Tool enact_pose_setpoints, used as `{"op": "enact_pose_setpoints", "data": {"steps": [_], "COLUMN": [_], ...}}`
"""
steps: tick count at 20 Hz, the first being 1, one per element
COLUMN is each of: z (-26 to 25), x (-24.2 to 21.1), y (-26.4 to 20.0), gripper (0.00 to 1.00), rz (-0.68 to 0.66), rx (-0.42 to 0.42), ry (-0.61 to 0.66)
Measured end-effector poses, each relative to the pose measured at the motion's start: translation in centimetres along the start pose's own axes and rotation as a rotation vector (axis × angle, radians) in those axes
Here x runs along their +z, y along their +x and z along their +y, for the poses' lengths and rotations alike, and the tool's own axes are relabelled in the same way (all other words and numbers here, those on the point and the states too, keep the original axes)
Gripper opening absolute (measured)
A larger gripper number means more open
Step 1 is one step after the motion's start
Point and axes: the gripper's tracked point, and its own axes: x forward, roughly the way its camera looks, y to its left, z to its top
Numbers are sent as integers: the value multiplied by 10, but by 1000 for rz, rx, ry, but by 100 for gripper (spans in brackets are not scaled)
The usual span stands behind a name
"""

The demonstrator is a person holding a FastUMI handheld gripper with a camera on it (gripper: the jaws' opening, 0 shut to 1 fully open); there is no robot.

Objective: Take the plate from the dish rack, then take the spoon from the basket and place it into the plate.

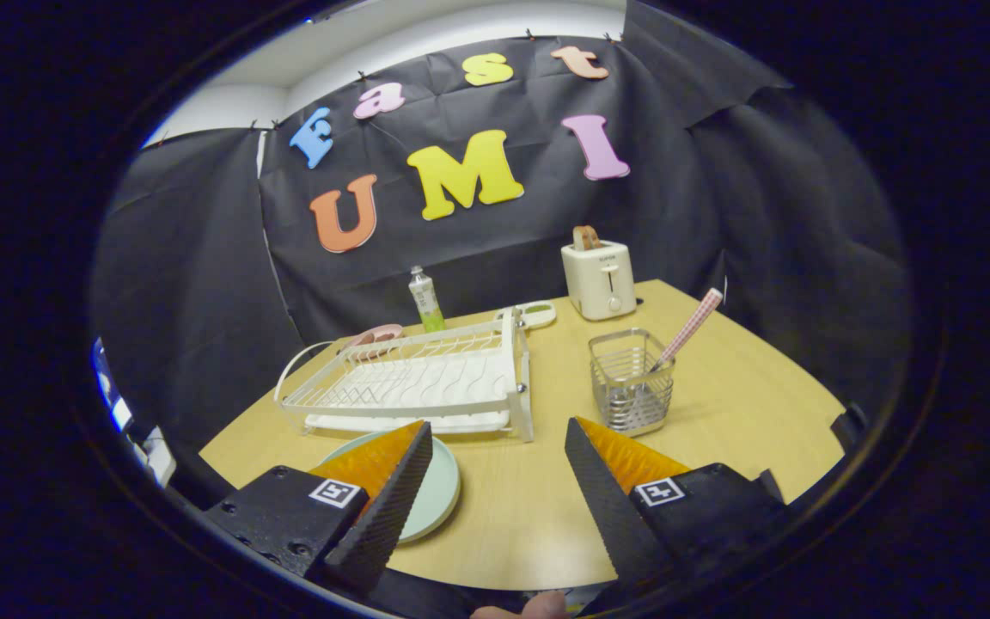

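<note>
A pale green plate (436,494) lies flat on the wooden table (718,404), partly hidden behind my left finger (388,507). Beyond it stands the white dish rack (413,383) with nothing in its slots. Further right, a metal wire basket (631,383) holds a spoon with a pink checked handle (689,328) that leans out to the right. My gripper (497,438) is open, its fingers wide apart over bare table, with nothing between them. The basket is just ahead of the right finger (602,499).
A cream toaster (599,277) with a slice in it stands at the back of the table. A small bottle (427,299) stands behind the rack, next to a pink item (375,337) and a white-green item (536,313). A person's fingertip (538,607) shows below the fingers.
</note>
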Motion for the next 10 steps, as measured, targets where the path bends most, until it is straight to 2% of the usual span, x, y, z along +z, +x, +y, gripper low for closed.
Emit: {"op": "enact_pose_setpoints", "data": {"steps": [5, 7, 10], "z": [-71, -101, -128], "x": [32, 43, 48], "y": [-15, -5, 24], "gripper": [100, 100, 100], "rz": [-140, -164, -147], "rx": [-64, -105, -92], "ry": [-42, -49, -15]}}
